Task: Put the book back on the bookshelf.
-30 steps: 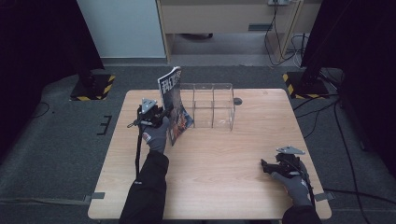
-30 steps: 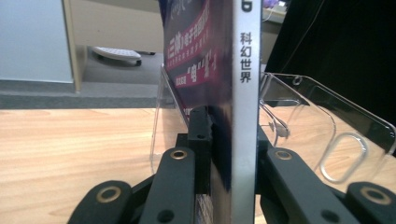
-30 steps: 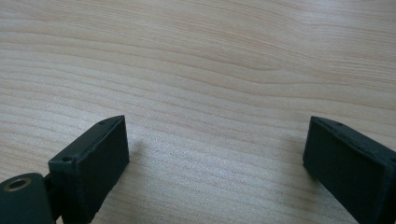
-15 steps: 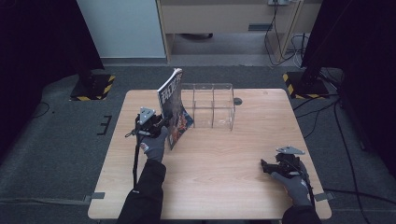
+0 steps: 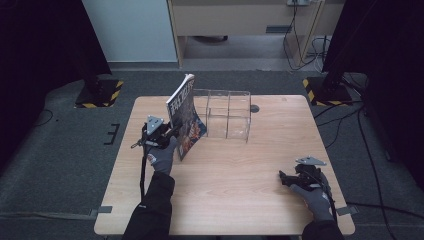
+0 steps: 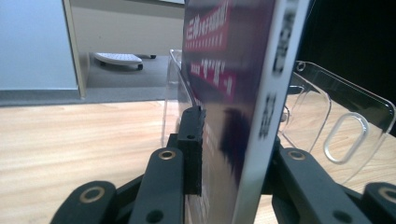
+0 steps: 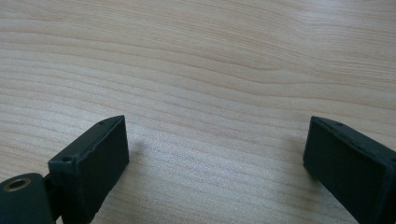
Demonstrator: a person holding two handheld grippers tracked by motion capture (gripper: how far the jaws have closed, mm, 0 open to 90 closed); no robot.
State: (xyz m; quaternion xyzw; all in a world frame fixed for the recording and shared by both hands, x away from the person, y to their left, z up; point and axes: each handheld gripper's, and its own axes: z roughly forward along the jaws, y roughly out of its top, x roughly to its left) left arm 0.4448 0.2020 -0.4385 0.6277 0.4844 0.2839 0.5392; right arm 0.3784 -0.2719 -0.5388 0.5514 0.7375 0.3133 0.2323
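Pale wood table (image 5: 240,190) — at about ten o'clock on it the left gripper (image 5: 172,134) has its jaws clamped on a magazine (image 5: 184,112), held upright on edge just beside the clear acrylic organizer (image 5: 227,115) at twelve. Down at four o'clock the right gripper (image 5: 284,178) rests on the tabletop, jaws spread wide — holding nothing.

one magazine (image 5: 184,114), one clear holder (image 5: 227,114) – two grippers
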